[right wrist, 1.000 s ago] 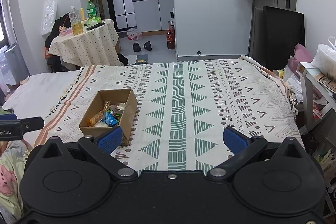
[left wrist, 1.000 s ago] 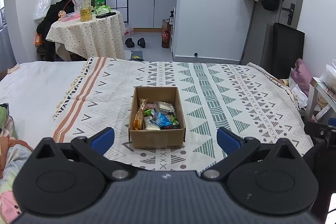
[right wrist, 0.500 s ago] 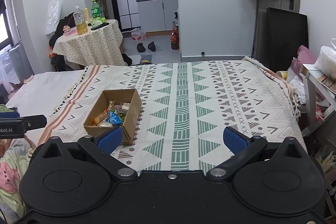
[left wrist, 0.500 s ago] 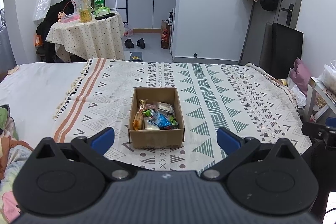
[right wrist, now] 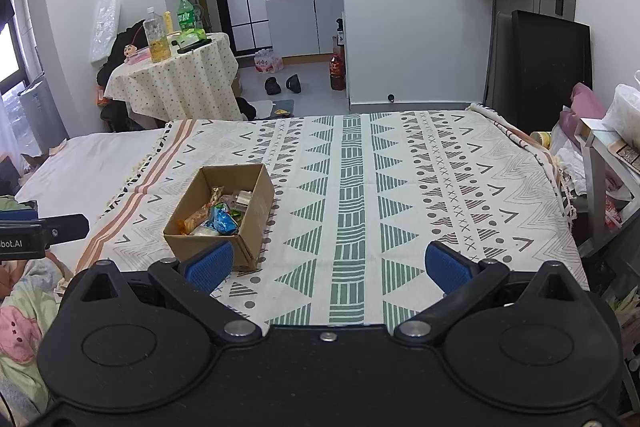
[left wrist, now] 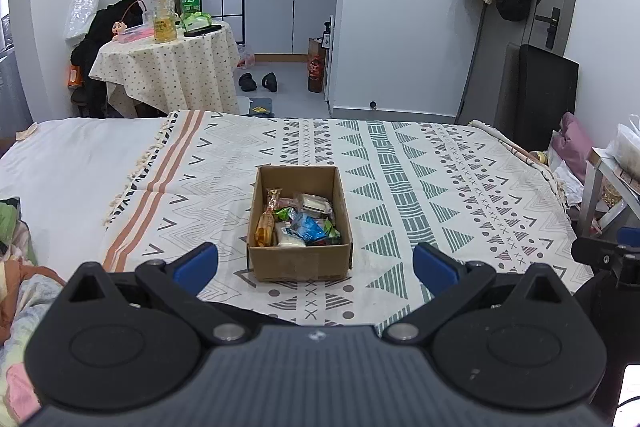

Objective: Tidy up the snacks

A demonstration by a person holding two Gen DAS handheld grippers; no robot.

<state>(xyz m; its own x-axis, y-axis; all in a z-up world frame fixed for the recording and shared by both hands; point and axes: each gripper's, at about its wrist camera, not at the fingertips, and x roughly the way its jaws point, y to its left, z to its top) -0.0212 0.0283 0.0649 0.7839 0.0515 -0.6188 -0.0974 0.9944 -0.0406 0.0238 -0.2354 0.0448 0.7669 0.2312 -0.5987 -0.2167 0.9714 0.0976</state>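
A brown cardboard box sits on the patterned blanket, holding several wrapped snacks. My left gripper hovers open just in front of the box, its blue fingertips wide apart with nothing between them. In the right wrist view the same box lies ahead and to the left, with the snacks showing inside. My right gripper is open and empty over the blanket, its left fingertip overlapping the box's near corner in the image.
The bed's right edge meets a metal rack and a pink cushion. Crumpled bedding lies at the left. A small covered table with bottles stands beyond the bed. The other gripper's tip shows at the left edge.
Both grippers have drifted slightly, so the box sits a little farther and higher in view; the right view has shifted leftward. Nothing was picked up or released.
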